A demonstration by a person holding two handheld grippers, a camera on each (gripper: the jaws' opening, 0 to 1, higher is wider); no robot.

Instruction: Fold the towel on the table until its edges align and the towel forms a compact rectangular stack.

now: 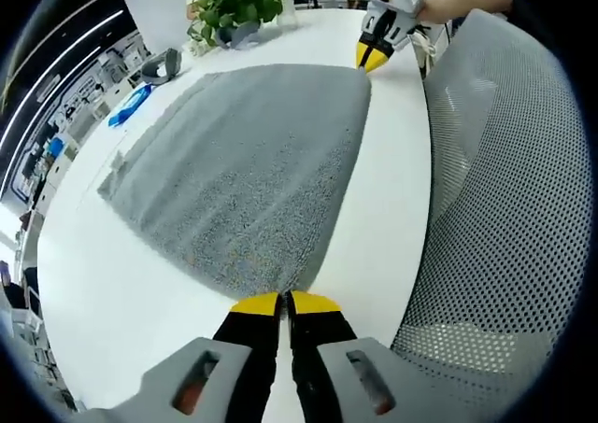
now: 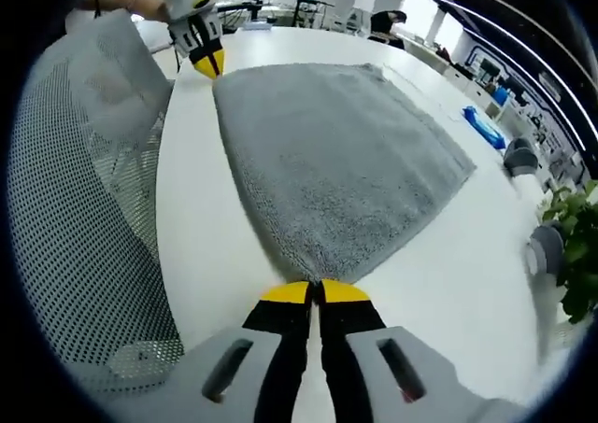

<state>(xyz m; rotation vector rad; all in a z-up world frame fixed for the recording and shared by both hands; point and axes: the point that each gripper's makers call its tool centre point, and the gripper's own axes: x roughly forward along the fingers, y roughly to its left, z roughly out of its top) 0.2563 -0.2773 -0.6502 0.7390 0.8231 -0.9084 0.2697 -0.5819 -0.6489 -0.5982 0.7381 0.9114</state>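
I see a grey speckled towel (image 1: 248, 171) on a white table (image 1: 121, 292); yellow-tipped black grippers (image 1: 285, 303); a grey mesh chair (image 1: 523, 218); a green plant (image 1: 238, 3).

The left gripper (image 1: 284, 303) is showing two black jaws capped with yellow tips, rising from grey housings with dark slots at six o'clock. The right gripper (image 2: 315, 292) is wearing the same black, yellow and grey; seen at twelve o'clock, its body is showing white.
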